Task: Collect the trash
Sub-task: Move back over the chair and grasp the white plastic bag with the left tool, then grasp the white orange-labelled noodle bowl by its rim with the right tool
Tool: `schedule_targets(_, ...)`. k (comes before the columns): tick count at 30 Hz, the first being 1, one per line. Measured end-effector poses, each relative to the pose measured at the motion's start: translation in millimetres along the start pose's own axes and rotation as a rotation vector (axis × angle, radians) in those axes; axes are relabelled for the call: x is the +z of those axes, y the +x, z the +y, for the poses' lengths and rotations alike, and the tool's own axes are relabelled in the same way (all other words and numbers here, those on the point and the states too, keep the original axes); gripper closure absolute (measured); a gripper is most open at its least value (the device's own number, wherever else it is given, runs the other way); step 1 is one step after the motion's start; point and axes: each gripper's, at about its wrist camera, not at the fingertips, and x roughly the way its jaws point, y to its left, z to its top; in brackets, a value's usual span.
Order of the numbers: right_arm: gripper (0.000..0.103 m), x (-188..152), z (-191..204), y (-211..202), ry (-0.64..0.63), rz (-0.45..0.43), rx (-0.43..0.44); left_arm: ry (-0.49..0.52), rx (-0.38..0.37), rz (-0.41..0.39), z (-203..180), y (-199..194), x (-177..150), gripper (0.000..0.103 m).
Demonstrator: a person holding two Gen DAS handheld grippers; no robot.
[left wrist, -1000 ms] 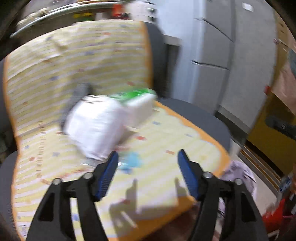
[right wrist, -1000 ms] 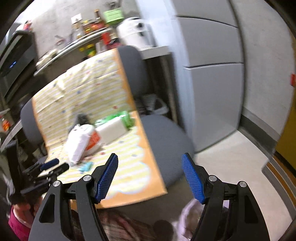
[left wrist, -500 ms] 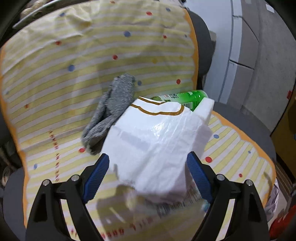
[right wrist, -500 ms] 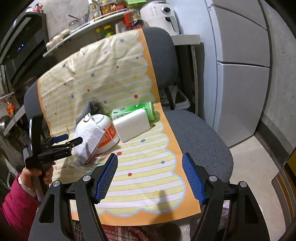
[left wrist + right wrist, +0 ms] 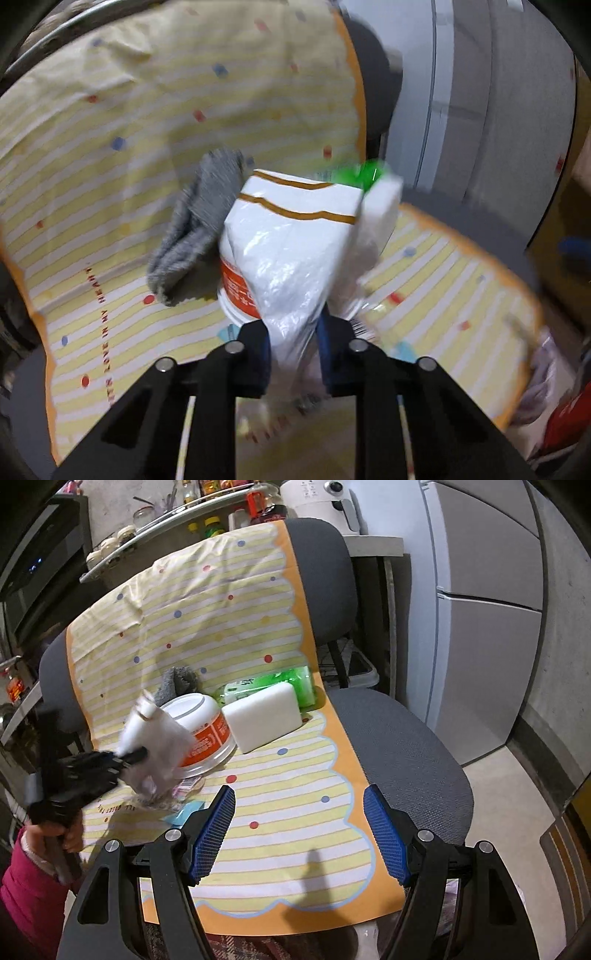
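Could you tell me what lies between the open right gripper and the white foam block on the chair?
Only bare striped yellow cloth, per the right wrist view, separates right gripper from white foam block.

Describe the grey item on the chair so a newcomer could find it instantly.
Start at the office chair draped with a striped yellow cloth. Where seat meets backrest, behind the upturned orange-and-white bowl, lies a crumpled sock. It is the only grey, soft fabric thing there; its neighbours are plastic or foam.
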Motion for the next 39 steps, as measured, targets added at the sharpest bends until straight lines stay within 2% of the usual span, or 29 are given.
schedule_targets(2, 0.03, 0.0, 5.8, 0.0, -0.01, 0.002, 0.01, -0.065, -0.014, -0.074, 8.7, -32.1, 3.3, 0.09)
schedule_targets(5, 0.028, 0.5, 19.2, 1.8, -0.035, -0.001, 0.037, -0.145, 0.051, -0.175, 22.9, -81.5, 5.7, 0.09)
schedule_targets(7, 0.026, 1.2, 30.5, 6.0, -0.058, -0.001, 0.059, -0.185, 0.115, -0.198, 29.3, -98.8, 5.5, 0.09)
schedule_targets(10, 0.024, 3.4, 47.1, 13.8, -0.093, -0.006, 0.088, -0.224, 0.195, -0.185, 39.2, -110.3, -4.1, 0.09)
schedule_targets(16, 0.024, 22.9, 65.2, 43.3, -0.11, -0.026, 0.086, -0.296, 0.196, -0.127, 61.4, -99.6, -30.0, 0.09)
schedule_targets(17, 0.025, 30.0, 68.9, 51.6, -0.108, -0.025, 0.088, -0.301, 0.203, -0.12, 64.0, -96.2, -32.1, 0.09)
schedule_targets(19, 0.034, 41.1, 76.7, 65.0, -0.102, -0.018, 0.098, -0.309, 0.207, -0.102, 67.0, -88.1, -34.5, 0.09)
schedule_targets(24, 0.036, 67.3, 108.3, 109.2, -0.103, 0.008, 0.141, -0.307, 0.209, -0.088, 69.3, -76.1, -34.9, 0.09)
schedule_targets(27, 0.037, 77.3, 126.0, 134.7, -0.114, 0.019, 0.122, -0.298, 0.203, -0.077, 67.7, -72.4, -35.5, 0.09)
schedule_targets(30, 0.047, 75.0, 130.9, 152.9, -0.117, 0.066, 0.068, -0.294, 0.201, -0.061, 66.7, -70.3, -39.2, 0.09)
schedule_targets(33, 0.049, 62.7, 124.1, 139.3, -0.109, 0.067, 0.082, -0.29, 0.203, -0.059, 65.4, -71.7, -42.3, 0.09)
schedule_targets(39, 0.049, 25.0, 99.2, 82.1, -0.144, 0.046, 0.109, -0.278, 0.194, -0.068, 55.1, -77.9, -44.0, 0.09)
